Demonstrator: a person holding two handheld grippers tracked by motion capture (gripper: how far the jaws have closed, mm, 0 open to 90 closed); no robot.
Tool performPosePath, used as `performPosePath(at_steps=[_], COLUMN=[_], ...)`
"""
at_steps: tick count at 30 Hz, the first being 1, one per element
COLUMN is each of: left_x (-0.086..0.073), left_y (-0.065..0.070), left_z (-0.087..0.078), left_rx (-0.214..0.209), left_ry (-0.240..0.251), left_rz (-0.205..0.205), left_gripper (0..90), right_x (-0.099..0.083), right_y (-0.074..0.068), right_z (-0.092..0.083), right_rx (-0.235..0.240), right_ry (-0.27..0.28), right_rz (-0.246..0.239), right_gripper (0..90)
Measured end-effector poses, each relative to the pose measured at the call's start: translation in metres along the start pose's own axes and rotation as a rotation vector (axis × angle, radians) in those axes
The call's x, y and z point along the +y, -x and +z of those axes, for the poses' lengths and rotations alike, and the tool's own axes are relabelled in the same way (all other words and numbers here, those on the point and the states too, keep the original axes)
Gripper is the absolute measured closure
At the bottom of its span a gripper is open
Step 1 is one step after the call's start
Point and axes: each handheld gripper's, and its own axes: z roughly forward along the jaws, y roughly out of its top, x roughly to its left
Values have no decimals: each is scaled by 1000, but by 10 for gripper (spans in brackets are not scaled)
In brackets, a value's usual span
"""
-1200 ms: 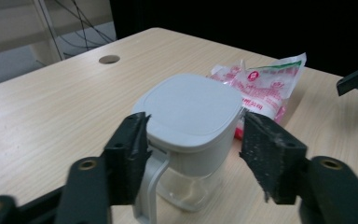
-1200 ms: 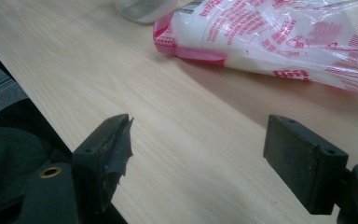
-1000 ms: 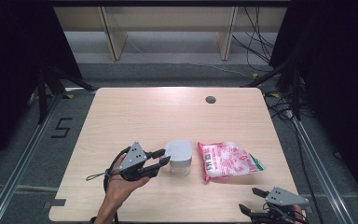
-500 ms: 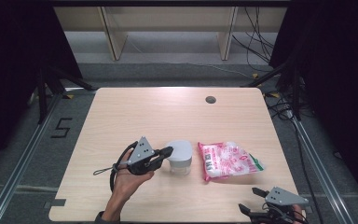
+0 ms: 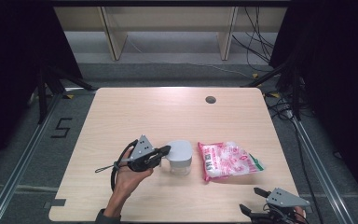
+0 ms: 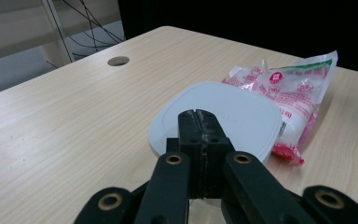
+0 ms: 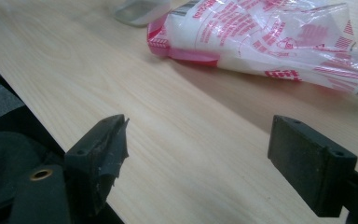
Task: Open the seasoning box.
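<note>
We have the left gripper [image 5: 164,151] at the near-left rim of the tub [image 5: 181,157], which stands on the tabletop [image 5: 168,112] just left of the bag [image 5: 228,159]. Its jaws have just been closing and now meet with nothing visible between them; its tip lies over the lid [image 6: 223,116]. Our right gripper [image 5: 257,200] rests spread, well right of the tub, near the bag.

White lid [image 6: 223,116], red-and-white printed bag [image 5: 228,159]

Black claws [image 6: 198,116] with brass-coloured pivots, grey three-cornered top plate — black trailing cable, dark sleeve cuff
</note>
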Motion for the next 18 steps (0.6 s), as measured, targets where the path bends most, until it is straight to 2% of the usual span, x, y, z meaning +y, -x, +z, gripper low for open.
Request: performPosePath(at_steps=[1,2,4,5,8,9,10,11,12,13,14,15,16,17,18], left_x=[0,0,0,-1,-2,1,2,4,4,5,5,9,11,14,16], left_y=[0,-1,-1,-3,-5,-15,-19,-24,-24,-26,-26,-30,-33,-35,-38], left_z=[0,0,-1,-2,-3,-7,-10,-11,-11,-11,-7,-8,-9,-9,-9], left_rx=[0,5,13,37,52,153,224,197,197,164,73,60,70,71,70], left_ry=[0,-5,-2,5,8,11,0,-5,-5,-15,4,-2,-7,-7,-4], left_rz=[0,22,12,24,18,156,195,269,269,318,322,394,455,498,556], left_gripper=[892,892,892,892,891,891,889,889,889,889,889,889,889,890,890], right_x=[0,0,2,3,6,8,14,17,17,21,25,33,38,43,43], right_y=[0,0,1,0,0,-4,-4,-2,-2,-3,-2,-1,0,0,0], right_z=[0,0,0,1,3,3,7,10,10,13,17,23,27,28,28], right_rx=[0,-6,-39,-30,-20,-14,8,-4,-4,0,8,22,47,64,64], right_ry=[0,13,35,54,86,93,120,137,137,137,155,166,186,187,187], right_rz=[0,4,-8,7,23,47,33,-1,-1,16,0,-15,-36,-52,-52], right_gripper=[201,172,150,151,151,151,156,157,157,167,189,260,323,379,379])
